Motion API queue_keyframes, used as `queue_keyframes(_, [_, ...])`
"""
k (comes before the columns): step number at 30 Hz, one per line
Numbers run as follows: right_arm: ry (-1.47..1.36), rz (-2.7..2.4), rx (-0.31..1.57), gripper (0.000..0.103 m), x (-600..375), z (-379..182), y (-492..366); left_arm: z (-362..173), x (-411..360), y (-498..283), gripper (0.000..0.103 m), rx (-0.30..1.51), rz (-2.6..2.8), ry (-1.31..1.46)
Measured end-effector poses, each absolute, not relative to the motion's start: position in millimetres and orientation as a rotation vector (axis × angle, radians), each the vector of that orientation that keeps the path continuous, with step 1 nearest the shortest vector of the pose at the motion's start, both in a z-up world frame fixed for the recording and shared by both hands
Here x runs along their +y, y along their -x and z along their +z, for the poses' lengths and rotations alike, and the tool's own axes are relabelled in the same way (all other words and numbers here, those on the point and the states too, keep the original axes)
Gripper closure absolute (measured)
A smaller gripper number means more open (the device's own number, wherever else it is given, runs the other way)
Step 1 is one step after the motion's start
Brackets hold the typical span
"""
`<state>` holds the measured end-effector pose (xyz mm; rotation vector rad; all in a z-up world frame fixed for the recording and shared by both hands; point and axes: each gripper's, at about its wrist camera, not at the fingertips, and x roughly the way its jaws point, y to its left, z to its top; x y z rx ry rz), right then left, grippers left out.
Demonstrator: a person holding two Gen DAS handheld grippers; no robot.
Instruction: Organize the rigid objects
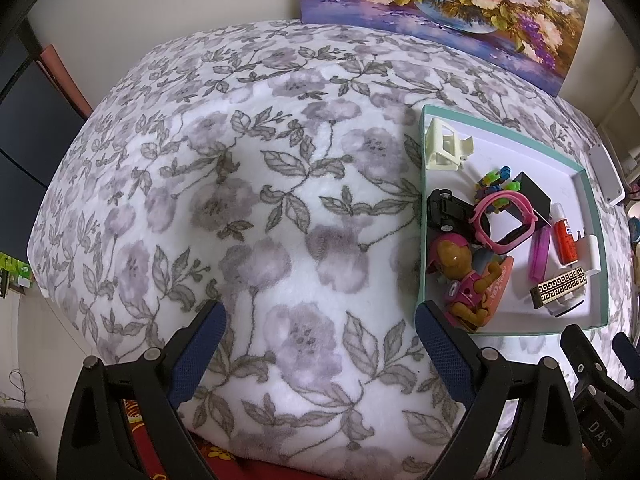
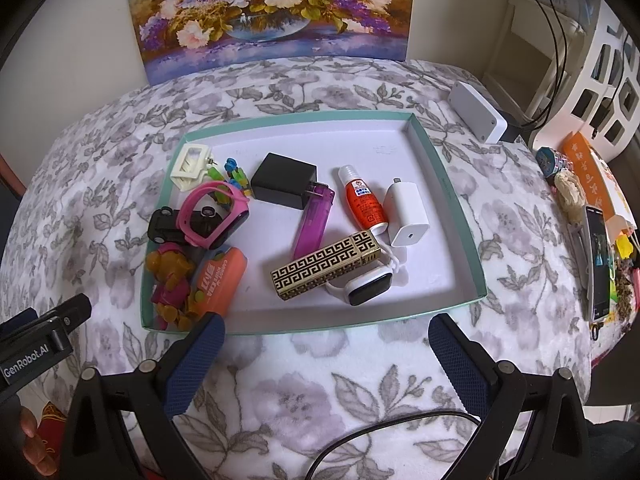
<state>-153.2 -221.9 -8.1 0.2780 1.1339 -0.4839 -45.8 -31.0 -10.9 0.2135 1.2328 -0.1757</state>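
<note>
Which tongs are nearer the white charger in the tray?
Right. The right tongs face the tray with the white charger straight ahead; the left tongs sit off the tray's left side, farther away.

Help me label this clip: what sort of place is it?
Probably a home room: a floral fleece blanket, a flower painting against the wall, and a tray of toys and chargers.

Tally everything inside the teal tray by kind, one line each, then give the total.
Toys: 4 (black car, pup figure, orange carrot toy, small bright pieces)
Chargers: 2 (black, white)
Watches: 2 (pink, white)
Lighters: 2 (purple, gold-patterned)
Glue bottle: 1
Cream clip: 1
Total: 12
</note>
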Motion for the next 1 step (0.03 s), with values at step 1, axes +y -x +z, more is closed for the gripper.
queue_keyframes(1, [-0.278,-0.484,1.134,0.0,-221.8,-8.1,153.1,-10.9,-31.2,45.9,0.007,1.234,-0.177,-0.212])
